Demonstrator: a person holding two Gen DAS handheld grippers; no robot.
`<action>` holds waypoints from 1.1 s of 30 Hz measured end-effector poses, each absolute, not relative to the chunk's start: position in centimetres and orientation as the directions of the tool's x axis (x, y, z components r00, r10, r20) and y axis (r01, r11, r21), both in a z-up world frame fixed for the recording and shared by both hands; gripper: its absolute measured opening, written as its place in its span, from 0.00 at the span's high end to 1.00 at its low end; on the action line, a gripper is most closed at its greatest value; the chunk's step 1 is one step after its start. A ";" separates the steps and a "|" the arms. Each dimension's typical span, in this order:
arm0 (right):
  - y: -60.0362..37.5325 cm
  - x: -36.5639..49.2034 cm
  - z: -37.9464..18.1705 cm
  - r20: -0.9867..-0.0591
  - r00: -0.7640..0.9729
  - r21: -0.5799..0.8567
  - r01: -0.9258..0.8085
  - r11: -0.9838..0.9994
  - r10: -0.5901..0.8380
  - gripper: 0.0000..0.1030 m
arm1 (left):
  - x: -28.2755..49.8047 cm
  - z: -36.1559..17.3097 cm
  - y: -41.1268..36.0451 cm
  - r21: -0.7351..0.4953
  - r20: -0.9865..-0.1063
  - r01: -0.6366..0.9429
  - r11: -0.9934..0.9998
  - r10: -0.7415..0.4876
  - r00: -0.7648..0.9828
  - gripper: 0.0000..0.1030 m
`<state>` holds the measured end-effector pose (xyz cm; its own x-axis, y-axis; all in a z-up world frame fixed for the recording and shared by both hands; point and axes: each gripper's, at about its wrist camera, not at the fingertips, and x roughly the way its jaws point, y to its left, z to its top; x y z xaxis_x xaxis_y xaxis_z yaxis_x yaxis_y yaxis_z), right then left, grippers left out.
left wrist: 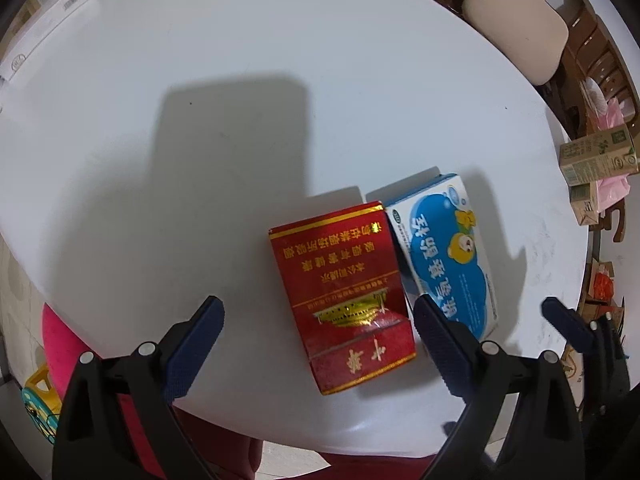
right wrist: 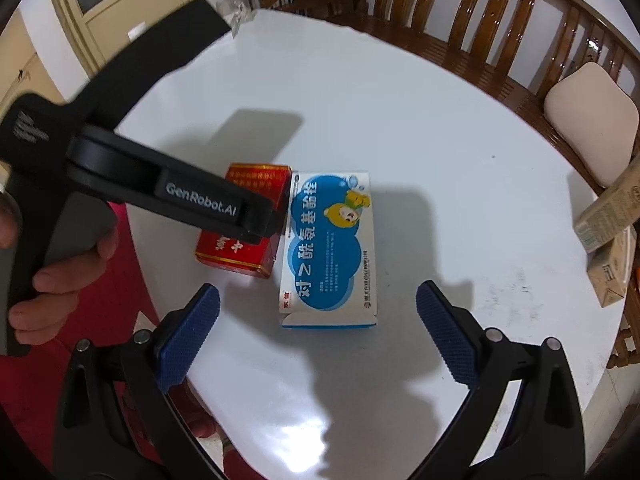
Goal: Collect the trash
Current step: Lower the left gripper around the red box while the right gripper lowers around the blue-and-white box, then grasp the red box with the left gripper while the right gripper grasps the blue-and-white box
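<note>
my left gripper (left wrist: pixel 318 332) hangs spread wide over the red pack (left wrist: pixel 342 296), its long axis running near to far; my right gripper (right wrist: pixel 318 322), also released, lines up with the blue-and-white box (right wrist: pixel 330 248) just right of it on the table (right wrist: pixel 400 100).

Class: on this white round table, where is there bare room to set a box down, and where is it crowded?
Free: the wide far half of the table, beyond the red cigarette pack and blue-and-white medicine box, toward the wooden chairs. Crowded: the near edge, where both boxes lie side by side, and the right rim by the beige cartons.
</note>
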<state>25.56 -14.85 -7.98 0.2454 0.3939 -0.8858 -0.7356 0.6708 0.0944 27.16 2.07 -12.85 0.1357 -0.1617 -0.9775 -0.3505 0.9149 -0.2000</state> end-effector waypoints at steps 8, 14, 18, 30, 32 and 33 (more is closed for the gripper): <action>-13.6 26.1 -10.4 -0.900 0.242 0.066 -0.744 0.664 0.361 0.07 | 27.6 -13.3 2.5 -0.190 -0.979 -0.375 0.907 -0.150 0.135 0.10; -13.2 25.9 -11.3 -0.901 0.259 0.046 -0.741 0.670 0.348 0.09 | 27.6 -13.4 1.7 -0.175 -0.982 -0.387 0.905 -0.129 0.141 0.14; -13.1 25.7 -11.9 -0.902 0.275 0.024 -0.737 0.675 0.332 0.20 | 27.8 -12.9 1.2 -0.165 -0.982 -0.381 0.910 -0.116 0.148 0.25; -13.3 25.1 -11.9 -0.890 0.331 0.000 -0.688 0.725 0.314 0.42 | 27.7 -12.3 0.3 -0.253 -0.964 -0.338 0.907 -0.205 0.170 0.42; -13.4 24.8 -11.8 -0.886 0.357 -0.024 -0.673 0.739 0.296 0.42 | 27.5 -12.0 0.8 -0.255 -0.960 -0.325 0.911 -0.198 0.197 0.42; -13.5 24.6 -11.8 -0.886 0.359 -0.023 -0.667 0.745 0.294 0.42 | 27.2 -11.6 1.0 -0.248 -0.959 -0.313 0.917 -0.187 0.213 0.42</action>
<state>24.56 -13.46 -11.84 0.3586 0.2938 -0.8860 -0.6670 0.7447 -0.0230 27.19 0.96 -11.64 0.2134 -0.1869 -0.9589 -0.3134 0.9165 -0.2484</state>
